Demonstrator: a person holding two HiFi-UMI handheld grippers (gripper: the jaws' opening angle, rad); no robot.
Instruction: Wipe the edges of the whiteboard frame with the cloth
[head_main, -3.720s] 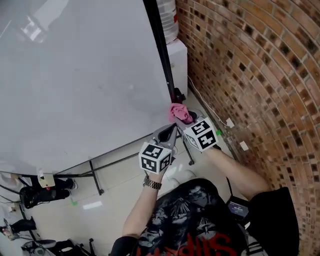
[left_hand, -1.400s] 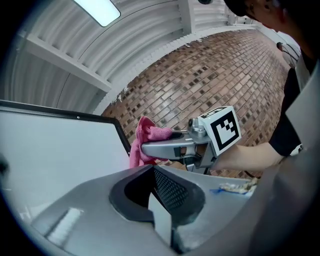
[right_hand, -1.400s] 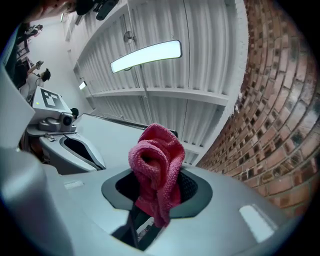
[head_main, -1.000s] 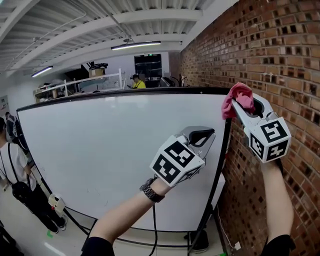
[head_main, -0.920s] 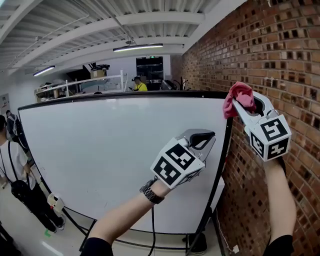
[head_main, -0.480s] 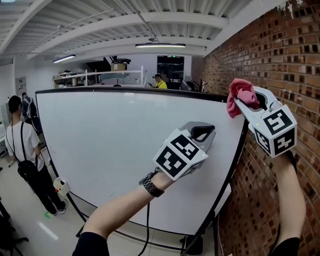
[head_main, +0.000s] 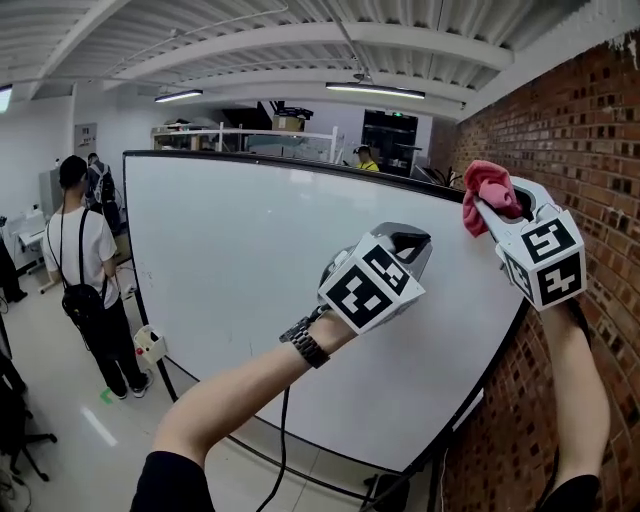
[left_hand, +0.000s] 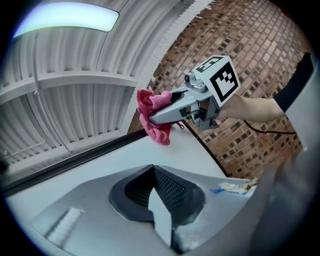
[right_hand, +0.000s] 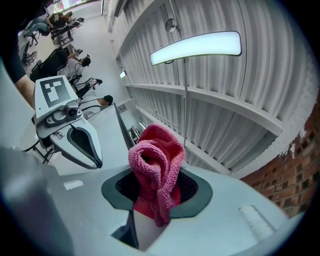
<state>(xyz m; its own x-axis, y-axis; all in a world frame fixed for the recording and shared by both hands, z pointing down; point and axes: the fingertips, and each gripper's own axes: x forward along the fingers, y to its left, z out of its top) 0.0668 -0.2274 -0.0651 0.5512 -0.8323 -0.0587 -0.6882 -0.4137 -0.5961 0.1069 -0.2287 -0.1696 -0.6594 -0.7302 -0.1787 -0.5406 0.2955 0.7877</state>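
In the head view we are pressing the pink cloth, pinched in our right gripper, against the top right corner of the whiteboard frame. Our left gripper is hovering near the board. In the left gripper view its 2 jaws are sitting together, empty. In the right gripper view the jaws are clamping the bunched cloth.

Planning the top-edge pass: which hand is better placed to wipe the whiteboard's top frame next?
Right. The right tool grips the pink cloth at the frame's top right corner; the left tool is shut on nothing, lower, before the board face.
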